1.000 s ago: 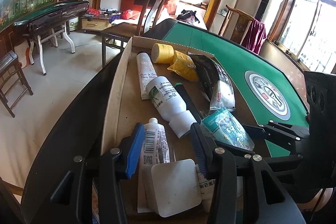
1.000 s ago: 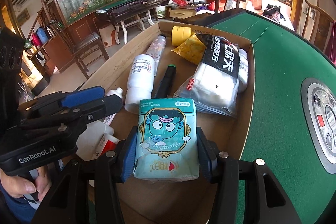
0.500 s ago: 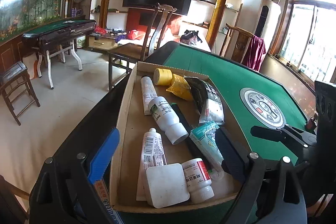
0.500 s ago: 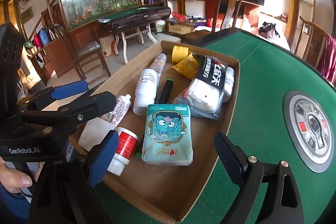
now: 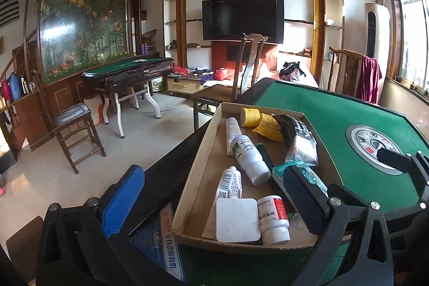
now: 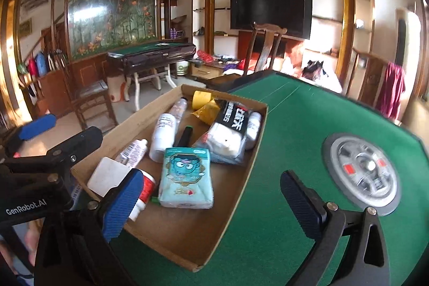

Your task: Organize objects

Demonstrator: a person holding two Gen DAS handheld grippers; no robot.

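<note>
Both hand-held grippers, left (image 5: 211, 199) and right (image 6: 214, 203), are backing away with jaws just opened wide and empty, leaving the tissue pack (image 6: 185, 178) lying in the cardboard tray (image 6: 242, 165) on the green surface (image 6: 308, 130); crowded bottles risk rolling.

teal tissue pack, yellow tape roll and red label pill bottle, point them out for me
teal tissue pack (image 6: 185, 177): right wrist view, on the cartoon face printed on its front.
yellow tape roll (image 5: 250, 117): left wrist view, on its curved outer side.
red label pill bottle (image 5: 273, 217): left wrist view, on the label around its body.
</note>
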